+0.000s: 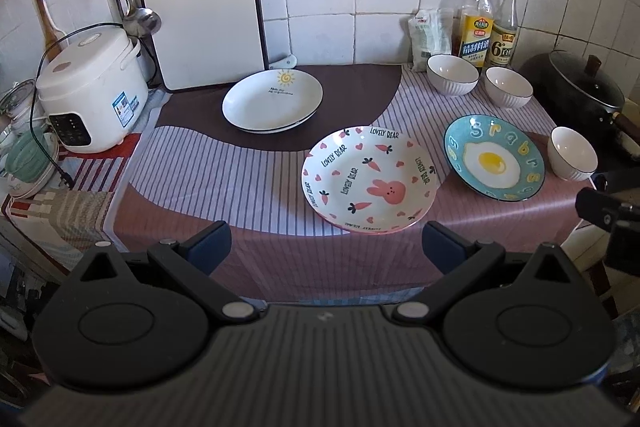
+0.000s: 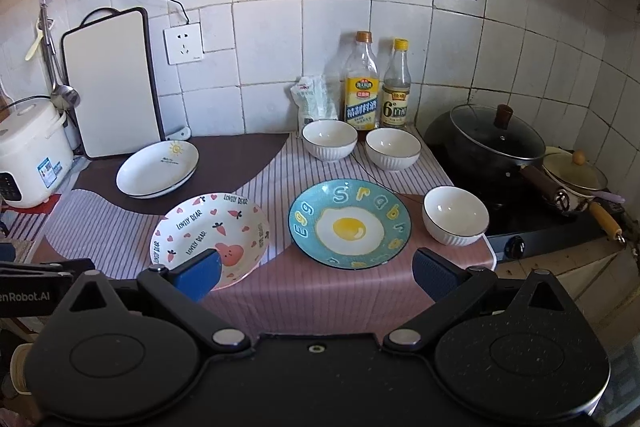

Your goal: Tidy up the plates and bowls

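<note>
Striped cloth (image 2: pixel 320 291): three bowls (image 2: pixel 329 139), bottles (image 2: pixel 361 83) behind (wok (image 2: pixel 488 143) right).

Your left tongs (image 1: pixel 326 247) gape just before the bunny plate (image 1: pixel 368 179); the egg plate (image 1: pixel 494 157) lies right of it.

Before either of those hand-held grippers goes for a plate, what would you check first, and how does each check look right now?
1. Left hand-held gripper open, holding nothing: ok.
2. Right hand-held gripper open, holding nothing: ok.
3. Pink rabbit-print plate lies free, nothing on it: ok.
4. Blue fried-egg plate apart from the nearest white ribbed bowl: ok.
5. White sun-print plate on top of another plate: ok, a second rim shows beneath.
6. Plates dry enough to grip: cannot tell.
</note>
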